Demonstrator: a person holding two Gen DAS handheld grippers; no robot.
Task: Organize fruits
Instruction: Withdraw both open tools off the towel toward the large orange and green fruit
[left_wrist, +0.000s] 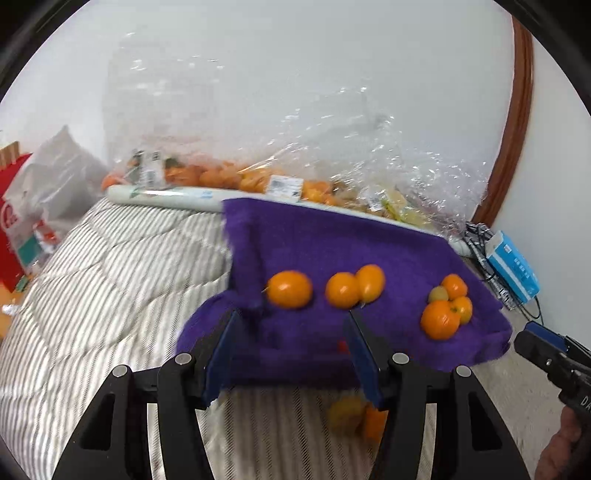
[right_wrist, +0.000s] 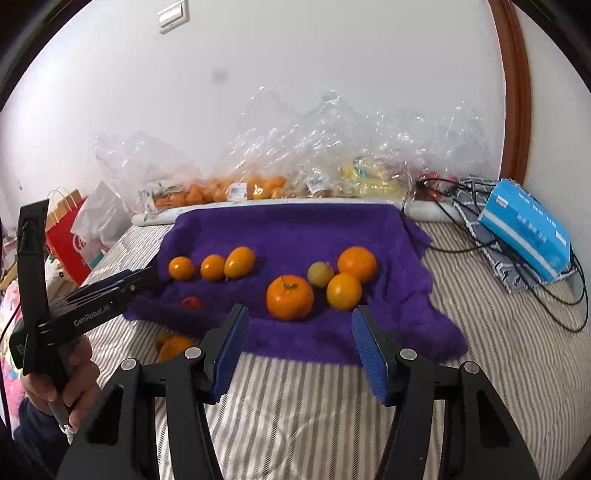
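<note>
So far the sorting looks partly done, in my judgement. On the fluffy purple towel (right_wrist: 295, 236), which is spread over the striped grey-white quilt (right_wrist: 480, 332), the fruits lie in two groups. At the left side is a row of three small orange fruits (right_wrist: 212, 266), the two on the right touching each other. At the right side is a cluster of four: a big orange with a green stem (right_wrist: 290, 297), a round orange behind it (right_wrist: 357, 264), a smaller yellow-orange fruit (right_wrist: 343, 290) and a pale yellow-green small fruit (right_wrist: 320, 274). One small red thing (right_wrist: 191, 302) lies alone near the front left edge of the towel; I cannot tell what it is. Two orange fruits (right_wrist: 173, 347) are not on the towel; they lie on the quilt just beside its front edge, so I think these are left to place. The left gripper (left_wrist: 291, 350) and the right gripper (right_wrist: 299, 343) both hang above the front of the towel with jaws apart and nothing between them. Behind the towel, clear plastic bags with more fruits (right_wrist: 258, 184) lie along the wall.
</note>
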